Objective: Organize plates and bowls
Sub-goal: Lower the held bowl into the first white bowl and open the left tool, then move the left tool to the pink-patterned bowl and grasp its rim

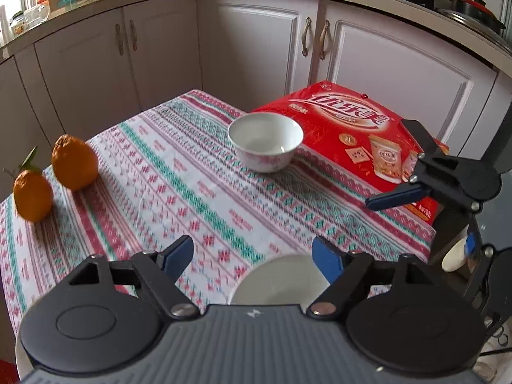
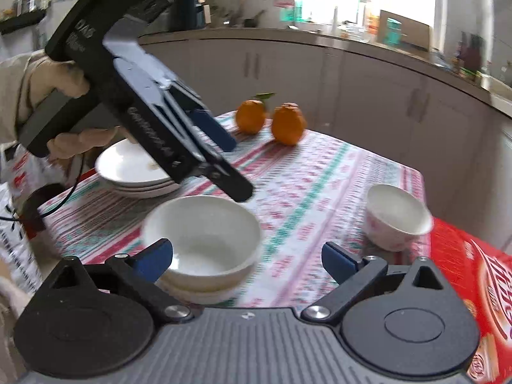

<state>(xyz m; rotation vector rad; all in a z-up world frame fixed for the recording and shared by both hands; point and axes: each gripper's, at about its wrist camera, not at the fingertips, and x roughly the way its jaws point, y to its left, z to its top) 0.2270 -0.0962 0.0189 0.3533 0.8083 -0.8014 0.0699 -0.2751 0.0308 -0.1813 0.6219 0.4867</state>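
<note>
A small white bowl with pink flowers (image 1: 265, 140) (image 2: 396, 217) stands on the patterned tablecloth beside a red box. Two plain white bowls (image 2: 204, 236) sit stacked just ahead of my right gripper (image 2: 246, 260). Its jaws stand wide open; the left pad overlaps the stack's rim in the picture and the right pad is well clear. A stack of white plates (image 2: 128, 166) lies at the table's left, under the hand-held left gripper (image 2: 228, 160). In the left wrist view, my left gripper (image 1: 252, 256) is open over a white dish (image 1: 278, 278), which its body mostly hides. The right gripper (image 1: 404, 166) shows open at right.
Two oranges (image 1: 75, 163) (image 2: 288, 124) stand at the table's far side. A red printed box (image 1: 352, 128) (image 2: 473, 288) lies half on the table behind the small bowl. Kitchen cabinets (image 1: 256, 48) and a cluttered counter ring the table. A person's hand (image 2: 73, 80) holds the left gripper.
</note>
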